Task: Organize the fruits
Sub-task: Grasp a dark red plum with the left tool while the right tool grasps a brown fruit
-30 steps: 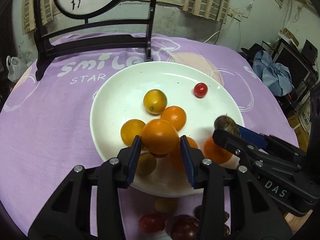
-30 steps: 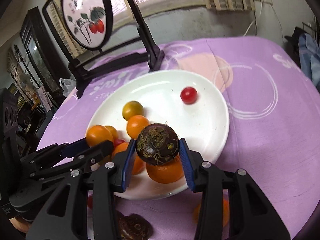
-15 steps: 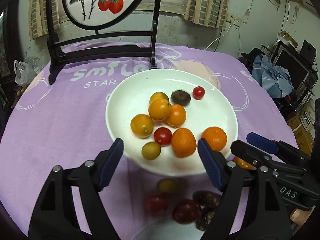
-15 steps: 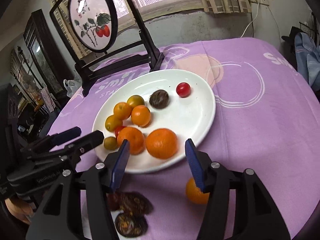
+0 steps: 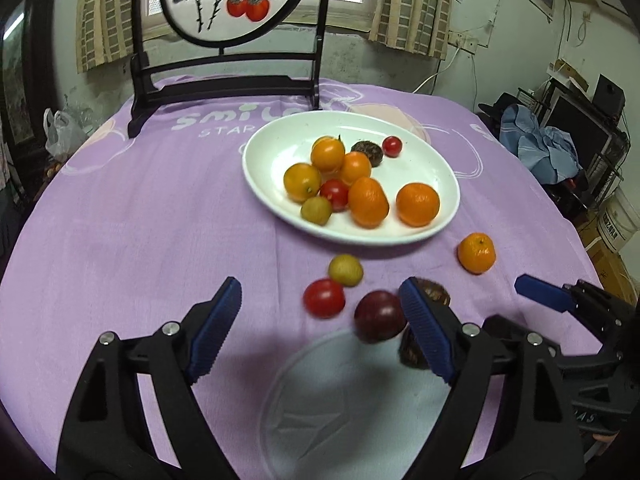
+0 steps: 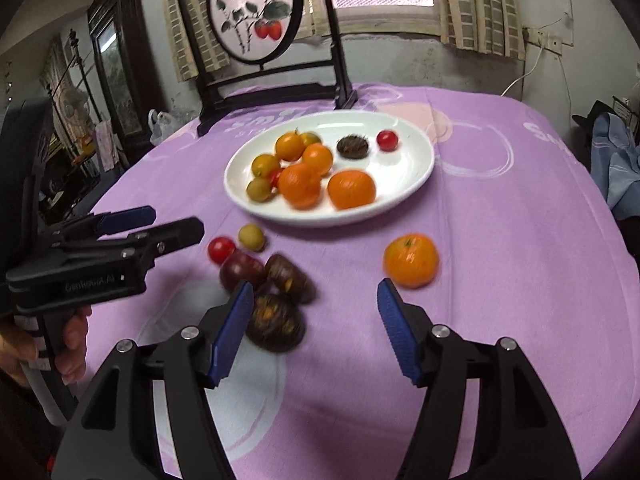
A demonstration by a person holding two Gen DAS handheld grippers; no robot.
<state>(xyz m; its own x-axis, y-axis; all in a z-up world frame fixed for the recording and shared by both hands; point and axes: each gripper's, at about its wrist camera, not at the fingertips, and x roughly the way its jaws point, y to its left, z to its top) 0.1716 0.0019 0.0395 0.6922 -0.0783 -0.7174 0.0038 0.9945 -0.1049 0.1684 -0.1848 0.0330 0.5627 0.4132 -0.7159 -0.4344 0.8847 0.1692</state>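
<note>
A white plate (image 5: 448, 184) is seen on the purple-covered tabletop (image 5: 140, 220), used here as the landmark. On the plate are held two large oranges (image 5: 417, 204), several smaller orange and yellow fruits (image 5: 302, 182), a red tomato (image 5: 334, 194), a greenish-yellow fruit (image 5: 316, 210), a dark brown chestnut-like piece (image 5: 367, 148) and a small red cherry tomato (image 5: 391, 146) toward the far rim. Just in front of the plate, on the cloth, a yellow-green fruit (image 5: 345, 269), a red tomato (image 5: 324, 297) and a dark purple fruit (image 5: 379, 315) are clustered, with two dark brown pieces (image 6: 276, 322) beside them. A lone orange (image 5: 476, 252) is seen off the plate's near right edge, apart from the cluster. Behind the plate a round painted screen in a dark frame (image 5: 236, 0) is stood. The left gripper (image 5: 320, 332) is held in front of the plate, jaws spread wide and just opened further, nothing gripped; the purple fruit is seen near its right finger. The right gripper (image 6: 316, 328) is held in front of the plate too, jaws parted and just opened further, nothing gripped; one brown piece is seen next to its left finger, contact not determinable. A hand (image 6: 60, 344) is seen on the left gripper's handle.
</note>
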